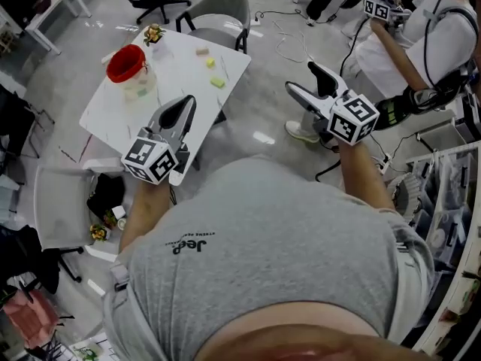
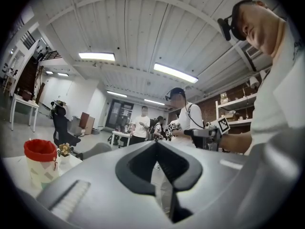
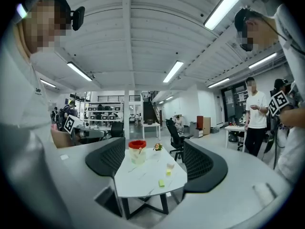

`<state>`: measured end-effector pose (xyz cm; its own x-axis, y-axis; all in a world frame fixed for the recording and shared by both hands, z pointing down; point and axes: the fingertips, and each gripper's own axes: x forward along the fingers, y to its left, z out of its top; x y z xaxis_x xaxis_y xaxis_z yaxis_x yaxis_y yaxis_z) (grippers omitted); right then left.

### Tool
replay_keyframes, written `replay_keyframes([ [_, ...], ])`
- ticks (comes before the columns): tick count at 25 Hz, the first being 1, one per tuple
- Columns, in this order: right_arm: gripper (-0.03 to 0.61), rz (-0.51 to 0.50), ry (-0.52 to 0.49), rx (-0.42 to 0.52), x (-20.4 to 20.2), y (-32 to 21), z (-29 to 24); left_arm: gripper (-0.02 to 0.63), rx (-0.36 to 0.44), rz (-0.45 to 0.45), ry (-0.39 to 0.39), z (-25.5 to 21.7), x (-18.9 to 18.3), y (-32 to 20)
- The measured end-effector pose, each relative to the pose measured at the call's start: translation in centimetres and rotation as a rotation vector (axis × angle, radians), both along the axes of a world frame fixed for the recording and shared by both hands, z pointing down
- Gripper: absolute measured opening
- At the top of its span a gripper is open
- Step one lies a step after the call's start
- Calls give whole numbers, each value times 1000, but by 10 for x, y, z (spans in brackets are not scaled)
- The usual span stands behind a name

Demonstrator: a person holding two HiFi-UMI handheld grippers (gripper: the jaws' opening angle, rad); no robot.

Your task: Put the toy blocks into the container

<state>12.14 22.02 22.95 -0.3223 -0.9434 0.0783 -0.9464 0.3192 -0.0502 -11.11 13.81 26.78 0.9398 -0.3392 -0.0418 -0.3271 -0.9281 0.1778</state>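
Note:
A white table [image 1: 176, 74] carries a clear container with a red rim [image 1: 126, 65] and three small toy blocks: a pinkish one [image 1: 202, 50] and two yellow-green ones [image 1: 210, 62], [image 1: 217, 82]. My left gripper [image 1: 188, 102] hovers over the table's near edge, shut and empty. In the left gripper view, the left gripper [image 2: 157, 147] points upward, with the container [image 2: 40, 163] low at the left. My right gripper [image 1: 301, 77] is open and empty, off the table to the right. In the right gripper view, the right gripper [image 3: 153, 149] frames the table [image 3: 143, 178], the container [image 3: 137, 151] and the blocks [image 3: 161, 182].
A small flower pot [image 1: 154, 33] stands behind the container. A grey chair [image 1: 222, 10] sits at the table's far side, a white chair [image 1: 64, 201] at near left. Another person with grippers [image 1: 421, 43] sits at right. Cables [image 1: 289, 43] lie on the floor.

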Motion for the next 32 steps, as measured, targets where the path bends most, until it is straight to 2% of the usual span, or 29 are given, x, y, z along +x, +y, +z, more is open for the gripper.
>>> replay_keyframes([
  [7, 357, 25, -21, -27, 30, -65, 12, 58, -33, 23, -17, 12, 30, -71],
  [13, 357, 5, -44, -53, 82, -115, 32, 58, -48, 2, -44, 25, 79, -117],
  [18, 357, -77, -50, -42, 143, -173, 43, 58, -25, -71, -56, 29, 137, -159],
  [25, 357, -255, -72, -76, 220, -272, 54, 58, -60, -217, -71, 34, 228, -221],
  [29, 357, -283, -93, -90, 242, -321, 66, 58, -84, -266, -70, 39, 254, -256],
  [32, 357, -303, -90, -110, 237, -345, 80, 58, -90, -288, -82, 46, 253, -278],
])
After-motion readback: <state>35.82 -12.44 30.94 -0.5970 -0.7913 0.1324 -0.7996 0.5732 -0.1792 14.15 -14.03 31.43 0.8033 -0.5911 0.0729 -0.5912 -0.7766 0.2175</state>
